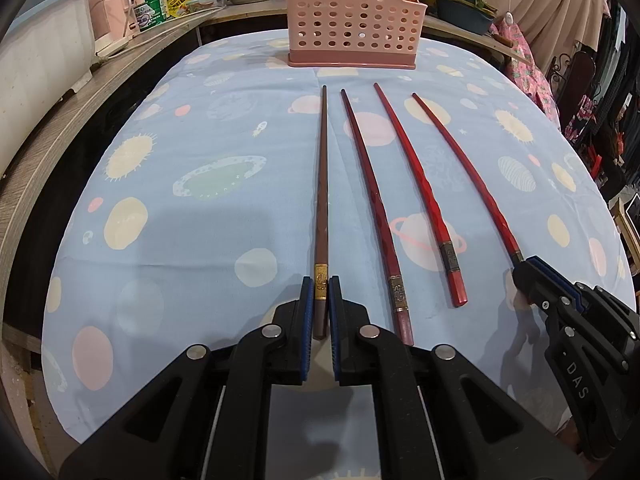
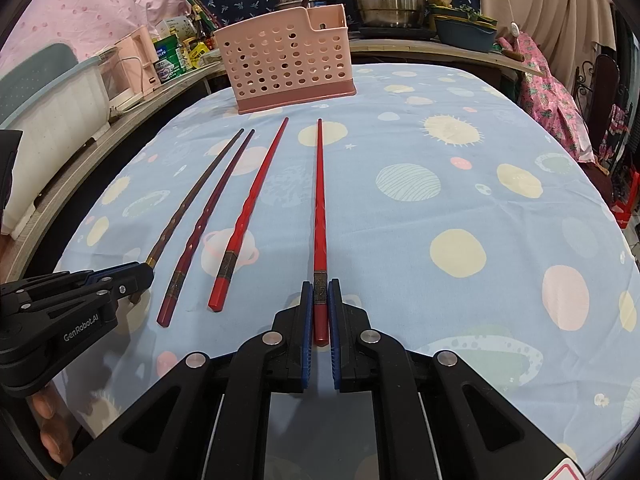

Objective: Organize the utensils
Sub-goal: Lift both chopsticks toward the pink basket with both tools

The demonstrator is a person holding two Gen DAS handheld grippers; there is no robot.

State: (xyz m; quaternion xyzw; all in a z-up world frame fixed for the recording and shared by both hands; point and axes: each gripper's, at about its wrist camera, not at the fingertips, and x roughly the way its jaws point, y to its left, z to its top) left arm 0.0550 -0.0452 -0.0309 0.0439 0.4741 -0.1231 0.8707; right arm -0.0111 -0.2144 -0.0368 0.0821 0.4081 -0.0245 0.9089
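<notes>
Left hand-held gripper (image 1: 321, 290): I pinch the brown chopstick (image 1: 322, 184), running to 12 o'clock.
Right hand-held gripper (image 2: 320, 294): I pinch the red chopstick (image 2: 319, 200), likewise.

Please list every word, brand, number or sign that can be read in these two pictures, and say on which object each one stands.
"DAS": on the black body of the right tool, seen from the left wrist view.
"GenRobot.AI": on the black body of the left tool, seen from the right wrist view.
Labels on the green packets on the side shelf: too small and blurred to read.
Engraved metal bands on the chopsticks: marks not legible.
</notes>
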